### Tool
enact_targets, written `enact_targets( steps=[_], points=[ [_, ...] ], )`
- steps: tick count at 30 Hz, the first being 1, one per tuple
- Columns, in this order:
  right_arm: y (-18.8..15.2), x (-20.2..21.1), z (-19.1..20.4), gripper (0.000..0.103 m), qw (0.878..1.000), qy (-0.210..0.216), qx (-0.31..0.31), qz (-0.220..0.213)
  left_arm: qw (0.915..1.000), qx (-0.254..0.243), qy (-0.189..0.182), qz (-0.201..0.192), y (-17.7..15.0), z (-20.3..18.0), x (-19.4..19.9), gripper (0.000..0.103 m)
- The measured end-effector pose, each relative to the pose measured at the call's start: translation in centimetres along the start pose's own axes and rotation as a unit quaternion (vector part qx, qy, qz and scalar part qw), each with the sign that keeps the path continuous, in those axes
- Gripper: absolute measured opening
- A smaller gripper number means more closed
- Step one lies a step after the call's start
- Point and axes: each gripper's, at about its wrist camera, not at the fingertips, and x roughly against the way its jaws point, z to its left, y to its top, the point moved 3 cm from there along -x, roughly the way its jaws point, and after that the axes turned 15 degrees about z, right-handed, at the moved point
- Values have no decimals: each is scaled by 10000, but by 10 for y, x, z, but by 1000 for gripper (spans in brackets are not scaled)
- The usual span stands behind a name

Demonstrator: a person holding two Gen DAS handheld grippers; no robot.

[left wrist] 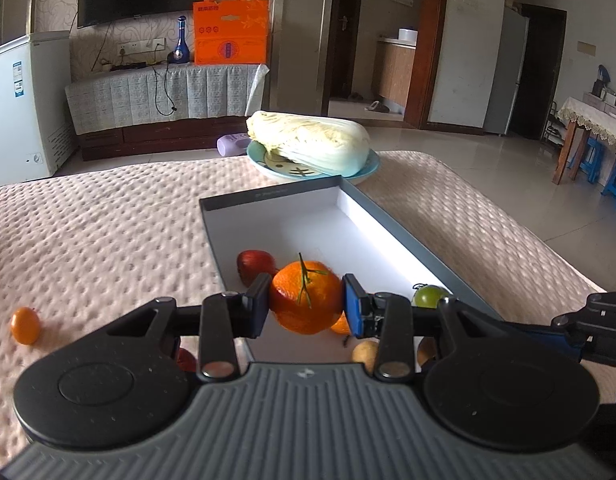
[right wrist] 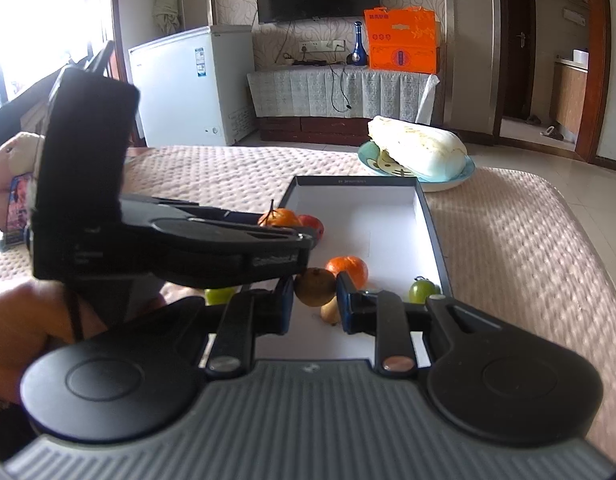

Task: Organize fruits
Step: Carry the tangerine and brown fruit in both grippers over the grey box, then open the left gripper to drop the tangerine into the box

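My left gripper [left wrist: 306, 304] is shut on a stemmed orange mandarin [left wrist: 306, 300], held above the near end of a shallow white box with dark rim [left wrist: 392, 210]. A red apple [left wrist: 253, 265], a green fruit [left wrist: 428, 296] and a yellowish fruit [left wrist: 366, 354] lie in the box. My right gripper [right wrist: 315, 298] is shut on a brown round fruit [right wrist: 315, 287] over the same box [right wrist: 432, 224]. There another mandarin [right wrist: 350, 269], a green fruit [right wrist: 422, 290] and a small pear [right wrist: 331, 313] lie inside. The left gripper body crosses the right wrist view.
A small orange fruit [left wrist: 25, 325] lies on the pink quilted table cover [left wrist: 107, 232], left of the box. A green fruit [right wrist: 219, 295] sits left of the box. A cabbage [left wrist: 308, 142] on a blue plate [left wrist: 372, 166] stands beyond the box.
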Motion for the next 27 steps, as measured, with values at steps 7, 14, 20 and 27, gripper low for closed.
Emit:
enact_targets(
  steps=[7, 14, 20, 27],
  points=[
    [-4, 0, -9, 26, 9999, -76, -69, 72, 10000, -31, -8, 41, 3, -10, -13, 44],
    [-8, 0, -12, 25, 9999, -74, -63, 129, 10000, -1, 65, 72, 7, -10, -21, 44],
    [-9, -1, -12, 25, 9998, -69, -66, 150, 9999, -120, 95, 33, 9, -16, -23, 44],
    [-8, -8, -11, 25, 9998, -68, -49, 198, 9999, -97, 33, -117, 12, -18, -18, 65]
  ],
)
